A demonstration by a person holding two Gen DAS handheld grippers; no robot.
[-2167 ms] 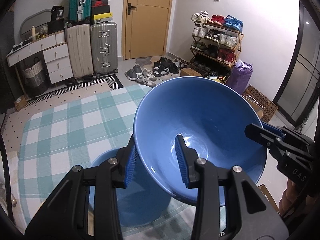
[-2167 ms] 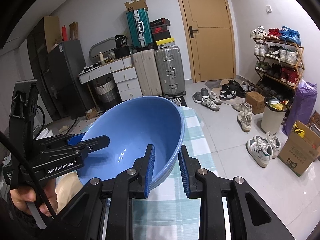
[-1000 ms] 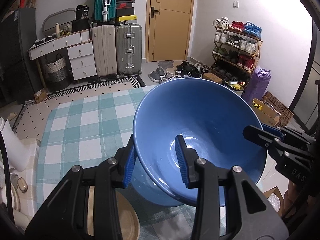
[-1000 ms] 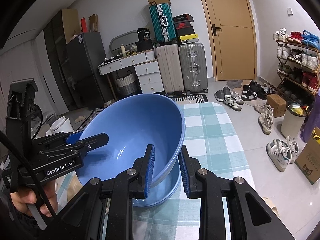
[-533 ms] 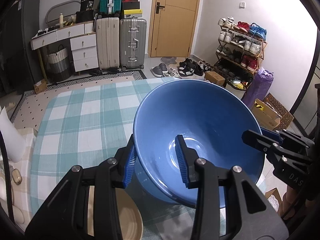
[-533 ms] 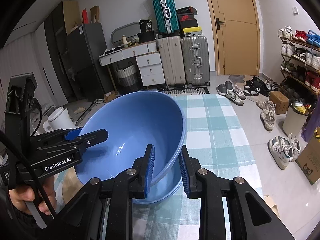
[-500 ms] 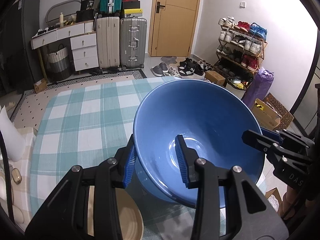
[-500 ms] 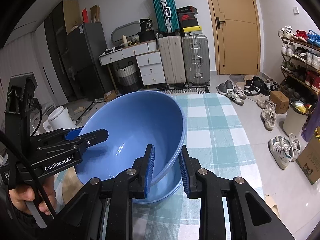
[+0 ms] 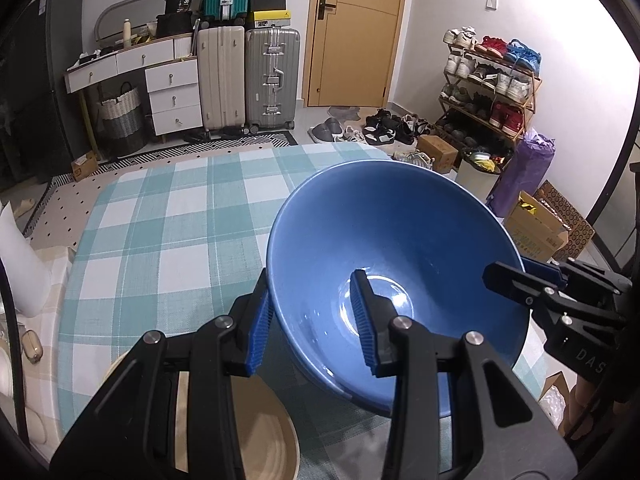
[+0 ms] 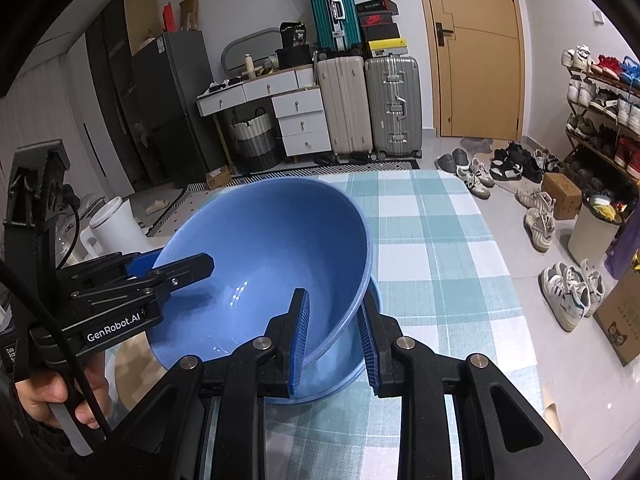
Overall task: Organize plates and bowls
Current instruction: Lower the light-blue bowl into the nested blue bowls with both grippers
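A large blue bowl [image 9: 400, 256] [image 10: 260, 256] hangs tilted over the checked tablecloth [image 9: 180, 220] [image 10: 432, 248], gripped at opposite rims. My left gripper [image 9: 312, 292] [image 10: 172, 268] is shut on its near-left rim. My right gripper [image 10: 334, 300] [image 9: 516, 272] is shut on the opposite rim. Directly under it stands a second blue bowl [image 10: 348, 360] on the table; the held bowl's base dips into it, and I cannot tell whether they touch. A tan plate [image 9: 260, 440] [image 10: 128, 376] lies at the near left, partly hidden by the fingers.
A white container [image 10: 116, 224] stands off the table's left side. A hand [image 10: 52, 392] grasps the left gripper's handle. The table's right edge drops to a floor with shoes [image 10: 572, 292] and boxes. Cloth beyond the bowls is bare.
Both grippers have sunk with the blue bowl, which now sits lower over the second bowl. The table top looks nearer. The jaws have not changed.
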